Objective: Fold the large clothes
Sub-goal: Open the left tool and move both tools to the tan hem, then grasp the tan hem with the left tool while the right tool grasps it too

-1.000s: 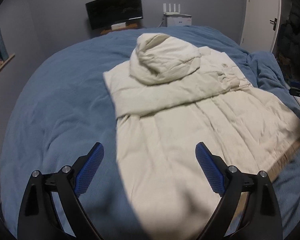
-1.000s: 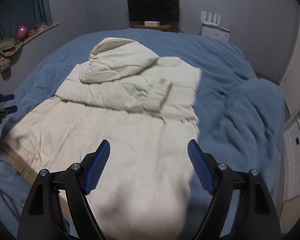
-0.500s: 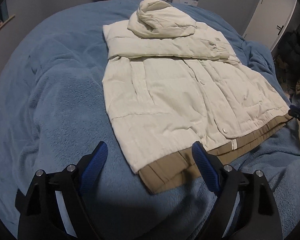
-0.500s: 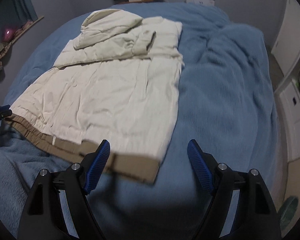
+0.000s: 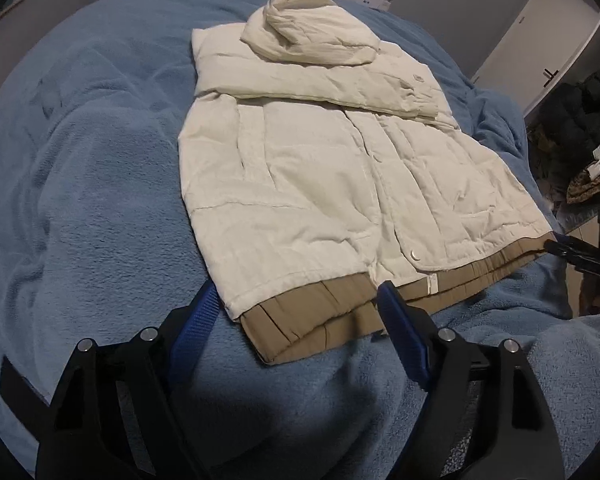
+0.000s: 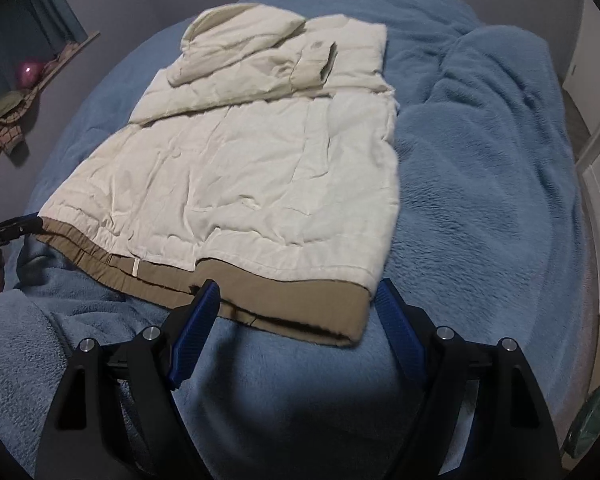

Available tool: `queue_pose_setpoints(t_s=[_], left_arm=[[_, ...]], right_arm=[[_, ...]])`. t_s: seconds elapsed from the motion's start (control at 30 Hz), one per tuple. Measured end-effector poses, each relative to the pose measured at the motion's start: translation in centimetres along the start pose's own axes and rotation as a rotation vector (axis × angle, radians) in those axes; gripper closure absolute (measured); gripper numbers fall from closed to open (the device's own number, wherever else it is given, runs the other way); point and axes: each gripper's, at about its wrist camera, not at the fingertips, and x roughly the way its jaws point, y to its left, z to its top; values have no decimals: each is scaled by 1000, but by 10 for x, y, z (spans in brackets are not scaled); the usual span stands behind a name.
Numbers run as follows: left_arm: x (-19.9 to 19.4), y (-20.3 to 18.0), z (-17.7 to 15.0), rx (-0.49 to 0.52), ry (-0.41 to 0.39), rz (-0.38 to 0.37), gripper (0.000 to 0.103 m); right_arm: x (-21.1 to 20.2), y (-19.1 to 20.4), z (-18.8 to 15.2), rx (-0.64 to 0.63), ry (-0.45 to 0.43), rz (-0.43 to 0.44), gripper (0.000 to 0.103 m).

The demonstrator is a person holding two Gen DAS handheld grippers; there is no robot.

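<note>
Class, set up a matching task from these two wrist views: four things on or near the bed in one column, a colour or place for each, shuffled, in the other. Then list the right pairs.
Column one:
1. jacket
2. hem band
3. blanket
4. hood

Column two:
A. fluffy blue, covering the bed
B. tan, along the jacket's near edge
C. cream, spread flat with sleeves folded across the chest
D. bunched at the jacket's far end

Pairs: 1-C, 2-B, 3-A, 4-D
</note>
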Motion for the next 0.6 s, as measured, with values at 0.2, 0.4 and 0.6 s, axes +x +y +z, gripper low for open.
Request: queue_pose_setpoints(t_s=[0.2, 0.4, 0.6], left_arm=[[14, 10, 8, -27, 17, -43, 30], [9, 13, 2, 0, 29, -33, 53], [18, 13, 6, 42, 13, -51, 81]], right_arm=[[24, -8, 19, 20, 15, 40, 27], [31, -5, 23, 6, 55, 67, 29], [42, -10, 29, 4, 28, 62, 85]])
